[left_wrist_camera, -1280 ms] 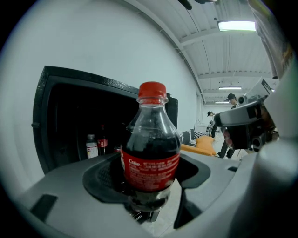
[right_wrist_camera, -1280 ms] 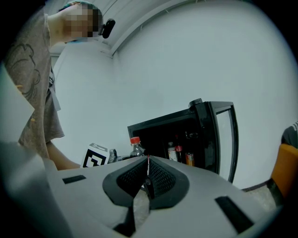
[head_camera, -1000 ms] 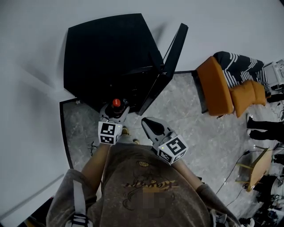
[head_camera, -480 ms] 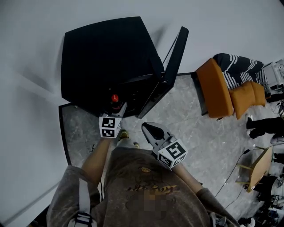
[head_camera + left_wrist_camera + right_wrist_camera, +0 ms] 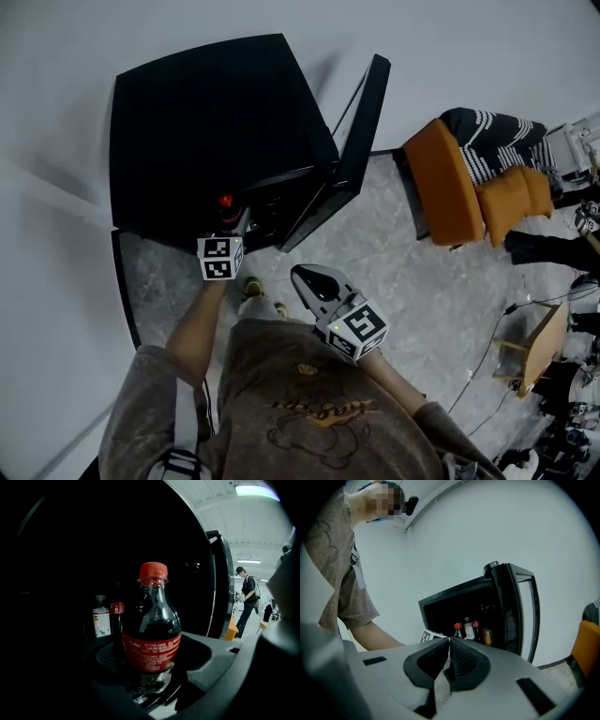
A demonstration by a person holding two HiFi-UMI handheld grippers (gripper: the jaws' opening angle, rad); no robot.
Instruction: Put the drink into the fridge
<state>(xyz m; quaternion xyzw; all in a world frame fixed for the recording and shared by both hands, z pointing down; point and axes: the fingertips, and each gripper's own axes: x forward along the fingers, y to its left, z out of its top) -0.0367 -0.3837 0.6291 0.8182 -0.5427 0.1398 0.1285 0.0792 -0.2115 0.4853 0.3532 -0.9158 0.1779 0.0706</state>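
Head view, fridge: the black fridge [image 5: 206, 131] sits at 11 o'clock of the frame, with its door [image 5: 364, 122] swung open at 1 o'clock.
Head view, left gripper: the left gripper [image 5: 234, 221] reaches toward 12 o'clock, up to the fridge's open front. The red cap of the bottle [image 5: 226, 201] shows just past its cube.
Head view, right gripper: the right gripper [image 5: 306, 276] hangs at 4 o'clock of the left one, outside the fridge, with its tip toward 11 o'clock.
Head view, chair: an orange chair [image 5: 450, 187] stands at 3 o'clock, well apart from the fridge.
Left gripper view, bottle: the cola bottle stands upright with its long axis vertical, cap at 12 o'clock and red label toward the camera, against the dark fridge interior.
Left gripper view, jaws: they are spread to the bottle's width and clamped on its lower part, one pad on each side.
Left gripper view, behind: a small bottle [image 5: 101, 620] and a dark bottle [image 5: 117, 609] stand at 9 o'clock of the held one, deeper in.
Left gripper view, passer-by: a person [image 5: 246, 599] stands at 3 o'clock, beyond the door.
Right gripper view, jaws: they are pressed together with the tips touching and nothing between them.
Right gripper view, fridge: the bottle is upright at the cavity's front, just beside the left gripper's cube. A can [image 5: 488, 637] stands at 3 o'clock of it.
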